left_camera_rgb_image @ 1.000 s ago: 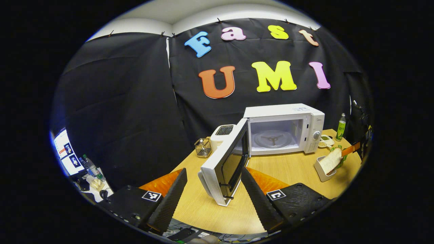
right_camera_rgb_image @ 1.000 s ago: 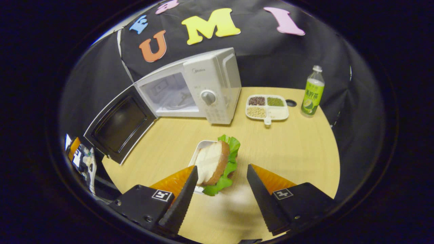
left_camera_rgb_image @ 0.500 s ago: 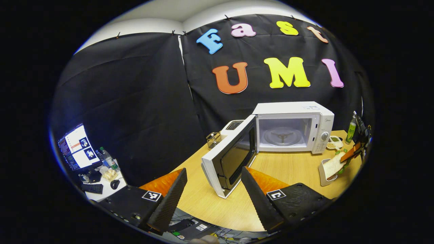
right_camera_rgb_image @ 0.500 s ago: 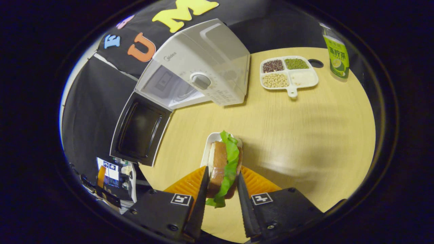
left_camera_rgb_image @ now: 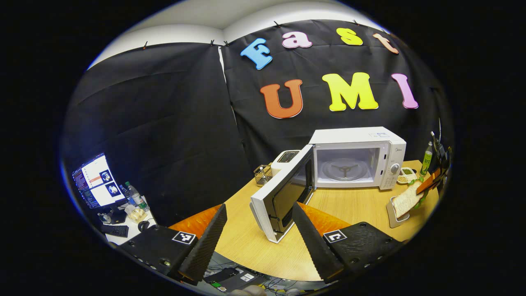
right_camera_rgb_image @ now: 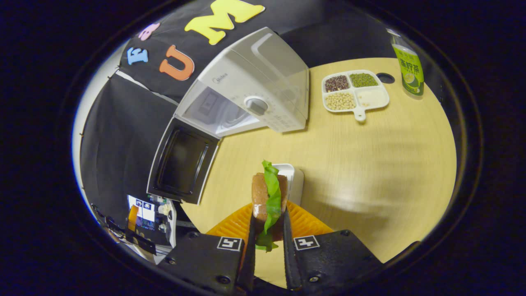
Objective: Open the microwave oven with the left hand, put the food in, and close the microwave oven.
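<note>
The white microwave (left_camera_rgb_image: 357,158) (right_camera_rgb_image: 263,86) stands at the back of the round wooden table with its door (left_camera_rgb_image: 281,197) (right_camera_rgb_image: 183,164) swung wide open and its glass turntable (left_camera_rgb_image: 344,169) bare. My left gripper (left_camera_rgb_image: 259,242) is open, back from the door, holding nothing. My right gripper (right_camera_rgb_image: 268,246) is shut on a sandwich (right_camera_rgb_image: 267,197) of bread and green lettuce, lifted just above its white dish (right_camera_rgb_image: 292,181). In the left gripper view the sandwich (left_camera_rgb_image: 407,199) hangs over the dish (left_camera_rgb_image: 392,209) at the far right.
A white divided tray of beans (right_camera_rgb_image: 355,90) and a green bottle (right_camera_rgb_image: 408,65) stand right of the microwave. A toaster (left_camera_rgb_image: 285,158) and a wire basket (left_camera_rgb_image: 261,175) sit left of it. A desk with a monitor (left_camera_rgb_image: 96,181) lies beyond the table's left edge.
My right gripper closed on the sandwich and raised it off the white dish. My left gripper drew back from the open door, staying open.
</note>
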`<state>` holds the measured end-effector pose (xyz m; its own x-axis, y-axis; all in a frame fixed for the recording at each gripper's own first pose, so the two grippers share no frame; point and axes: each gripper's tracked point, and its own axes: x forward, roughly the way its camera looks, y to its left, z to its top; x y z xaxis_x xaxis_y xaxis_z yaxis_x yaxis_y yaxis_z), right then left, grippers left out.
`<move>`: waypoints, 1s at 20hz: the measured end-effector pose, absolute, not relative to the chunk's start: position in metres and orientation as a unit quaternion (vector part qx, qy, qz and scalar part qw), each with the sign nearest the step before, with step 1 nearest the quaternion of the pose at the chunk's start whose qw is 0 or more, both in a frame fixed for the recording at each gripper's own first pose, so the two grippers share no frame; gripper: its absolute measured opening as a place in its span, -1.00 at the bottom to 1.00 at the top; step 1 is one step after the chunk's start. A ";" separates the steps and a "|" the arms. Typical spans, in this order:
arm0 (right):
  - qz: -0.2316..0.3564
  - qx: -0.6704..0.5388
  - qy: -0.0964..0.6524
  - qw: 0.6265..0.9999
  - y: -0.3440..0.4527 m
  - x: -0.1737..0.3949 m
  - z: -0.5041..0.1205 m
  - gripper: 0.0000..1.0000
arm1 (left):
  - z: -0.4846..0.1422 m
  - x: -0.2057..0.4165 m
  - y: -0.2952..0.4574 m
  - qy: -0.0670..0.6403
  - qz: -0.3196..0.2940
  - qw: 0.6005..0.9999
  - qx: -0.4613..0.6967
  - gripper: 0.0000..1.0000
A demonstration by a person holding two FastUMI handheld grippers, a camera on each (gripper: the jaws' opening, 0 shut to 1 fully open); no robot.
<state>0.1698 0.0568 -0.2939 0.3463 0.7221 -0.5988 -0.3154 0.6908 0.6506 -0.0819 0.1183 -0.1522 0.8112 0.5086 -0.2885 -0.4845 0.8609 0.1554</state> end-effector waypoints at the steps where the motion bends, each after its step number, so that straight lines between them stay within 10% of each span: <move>1: 0.330 0.225 0.458 0.794 0.062 0.167 -0.280 -0.50 | -0.152 -0.080 0.120 0.160 0.254 0.953 0.037 0.94; 11: 0.270 0.318 0.305 0.856 0.174 0.189 -0.180 -0.35 | -0.156 -0.047 0.130 0.151 0.138 0.979 0.021 0.93; 20: 0.161 0.445 0.225 0.852 0.305 0.268 -0.220 -0.36 | -0.161 -0.018 0.156 0.160 0.079 0.984 0.023 0.94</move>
